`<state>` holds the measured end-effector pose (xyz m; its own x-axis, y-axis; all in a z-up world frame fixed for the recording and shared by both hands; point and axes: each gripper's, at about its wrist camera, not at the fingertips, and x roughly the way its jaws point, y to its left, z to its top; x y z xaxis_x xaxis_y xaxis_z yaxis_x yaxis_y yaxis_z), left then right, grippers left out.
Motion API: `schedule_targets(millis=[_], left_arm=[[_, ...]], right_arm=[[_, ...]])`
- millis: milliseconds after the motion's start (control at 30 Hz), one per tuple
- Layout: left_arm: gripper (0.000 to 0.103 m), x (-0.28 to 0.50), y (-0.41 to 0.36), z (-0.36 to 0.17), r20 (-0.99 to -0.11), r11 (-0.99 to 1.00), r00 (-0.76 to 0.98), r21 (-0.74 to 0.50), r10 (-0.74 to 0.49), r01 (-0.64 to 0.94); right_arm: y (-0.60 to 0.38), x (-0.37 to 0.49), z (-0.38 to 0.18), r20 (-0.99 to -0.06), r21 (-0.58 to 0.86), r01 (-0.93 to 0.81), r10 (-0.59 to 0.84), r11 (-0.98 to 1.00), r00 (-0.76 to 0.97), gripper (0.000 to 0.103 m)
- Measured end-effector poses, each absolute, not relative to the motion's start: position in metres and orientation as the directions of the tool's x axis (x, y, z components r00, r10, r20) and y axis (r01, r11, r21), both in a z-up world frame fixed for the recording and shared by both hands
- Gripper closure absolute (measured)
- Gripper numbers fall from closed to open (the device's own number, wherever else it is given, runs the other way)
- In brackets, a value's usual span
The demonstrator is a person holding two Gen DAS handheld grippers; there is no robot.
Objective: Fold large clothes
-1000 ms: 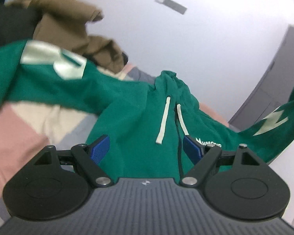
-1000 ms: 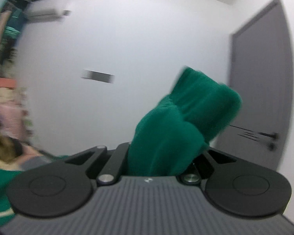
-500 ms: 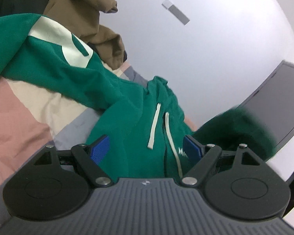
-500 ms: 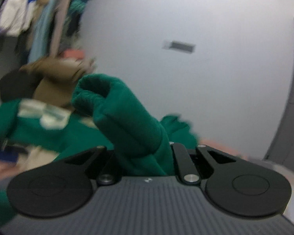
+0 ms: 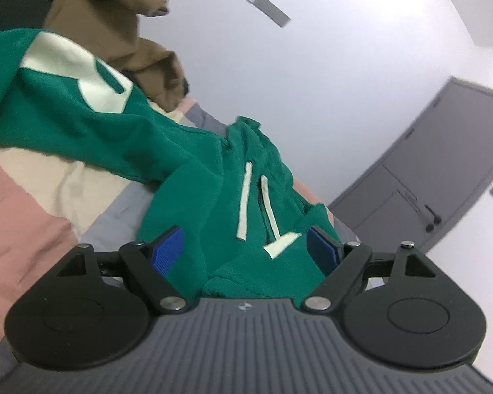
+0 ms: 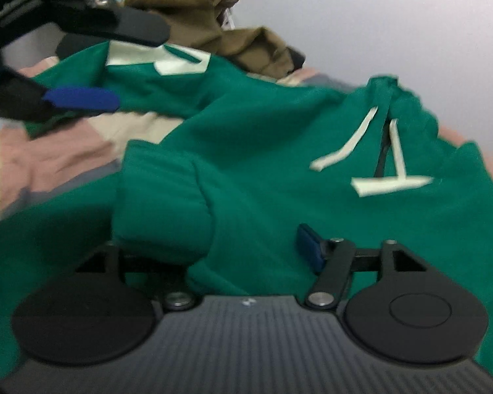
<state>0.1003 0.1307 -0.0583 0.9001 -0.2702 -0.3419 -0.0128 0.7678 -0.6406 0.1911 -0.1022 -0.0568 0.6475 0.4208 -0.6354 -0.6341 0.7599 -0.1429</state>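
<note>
So the right gripper (image 6: 246,246) had just swung down and its jaws were opening, dropping the sleeve (image 6: 167,203) across the hoodie (image 6: 263,138) on the bed (image 5: 33,203). Left gripper (image 5: 246,249) hovered wide open, holding nothing. First fold looked done.

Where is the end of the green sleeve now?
In the right wrist view the sleeve cuff lies low on the left, folded onto the green hoodie, covering the right hand-held gripper's left finger; its jaws have just been opening.
</note>
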Motion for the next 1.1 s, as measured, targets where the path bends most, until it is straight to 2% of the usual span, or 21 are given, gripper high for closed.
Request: schedule_targets(millis=[67,233,433,500,600,900,1033,1100], left_arm=[[0.018,0.100,0.125,-0.058,-0.354,0.783,0.893,-0.622,-0.278,-0.003],[0.018,0.101,0.110,-0.057,-0.369,0.796,0.875,-0.604,-0.314,0.031],[0.018,0.107,0.090,-0.061,-0.427,0.839,0.854,-0.544,-0.297,0.020],[0.018,0.109,0.085,-0.062,-0.439,0.852,0.853,-0.523,-0.284,0.015],[0.018,0.114,0.079,-0.065,-0.452,0.867,0.854,-0.498,-0.259,0.000],[0.018,0.130,0.065,-0.080,-0.497,0.906,0.837,-0.424,-0.228,-0.005],[0.018,0.139,0.059,-0.087,-0.507,0.915,0.831,-0.402,-0.227,0.005],[0.018,0.142,0.057,-0.089,-0.506,0.918,0.831,-0.397,-0.231,0.014]], right_arm=[[-0.103,0.180,-0.066,-0.662,-0.109,-0.654,0.436,0.748,0.610,0.038],[-0.143,0.158,-0.050,-0.683,-0.013,-0.668,0.481,0.744,0.550,0.037],[-0.191,0.159,-0.042,-0.609,0.049,-0.591,0.493,0.805,0.621,0.037],[-0.203,0.172,-0.042,-0.578,0.063,-0.527,0.462,0.847,0.673,0.037],[-0.212,0.208,-0.042,-0.513,-0.010,-0.402,0.341,0.915,0.788,0.037],[-0.231,0.316,-0.058,-0.393,-0.171,-0.103,0.028,0.980,0.919,0.038],[-0.245,0.343,-0.077,-0.435,-0.140,-0.091,0.022,0.986,0.900,0.039],[-0.252,0.351,-0.086,-0.460,-0.110,-0.098,0.037,0.989,0.887,0.049]])
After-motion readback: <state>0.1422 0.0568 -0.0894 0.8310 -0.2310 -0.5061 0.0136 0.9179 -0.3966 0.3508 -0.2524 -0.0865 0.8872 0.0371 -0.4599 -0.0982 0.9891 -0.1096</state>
